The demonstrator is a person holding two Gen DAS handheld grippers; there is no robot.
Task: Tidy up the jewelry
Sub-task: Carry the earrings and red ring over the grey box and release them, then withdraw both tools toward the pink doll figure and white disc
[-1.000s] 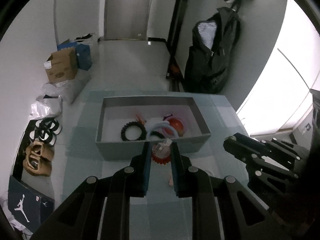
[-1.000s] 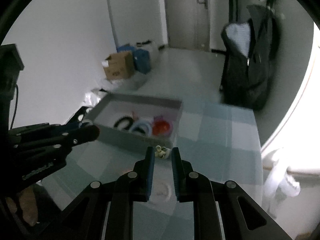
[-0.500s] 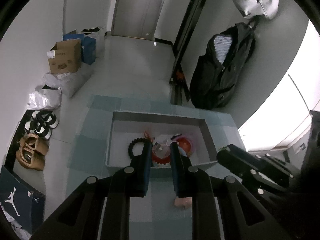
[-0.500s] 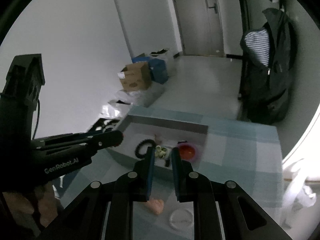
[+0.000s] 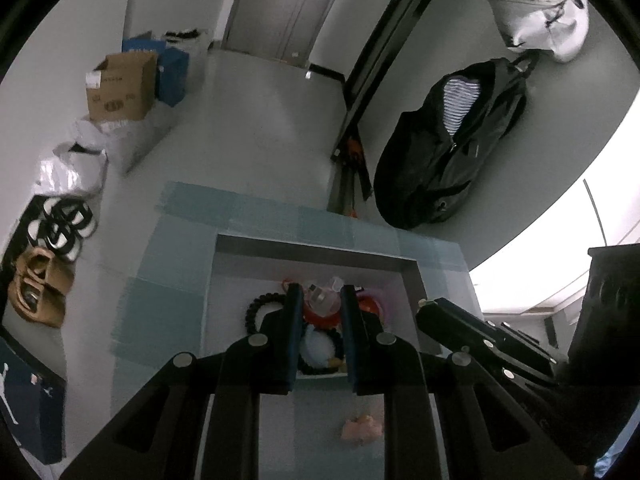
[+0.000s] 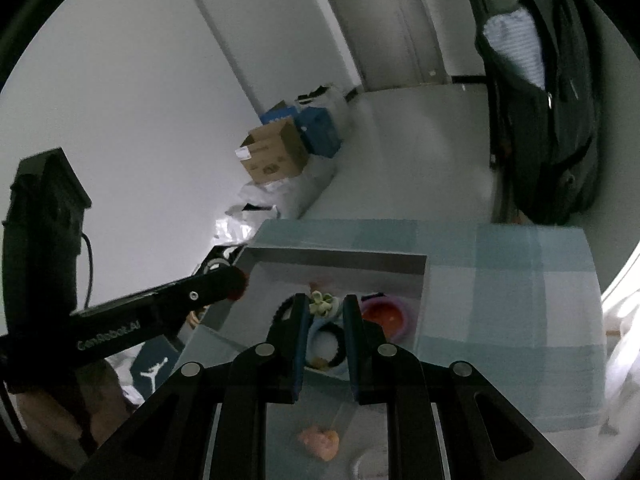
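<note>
Dim, underexposed fisheye views with black vignetted corners; overexposed window (image 5: 568, 248) glare at three o'clock; straight edges bow outward; floor clutter slightly blurred.

Worktop (image 6: 520, 280) covered in a pale blue and white checked cloth; a grey rectangular open tray (image 6: 340, 258) sits on it, a small pink crumpled item (image 6: 320, 442) lying nearer

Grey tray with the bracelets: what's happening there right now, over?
Left gripper shut on a red-and-clear trinket. Right gripper shut on a pale green piece. Both over the grey tray. Nothing in the way.
</note>
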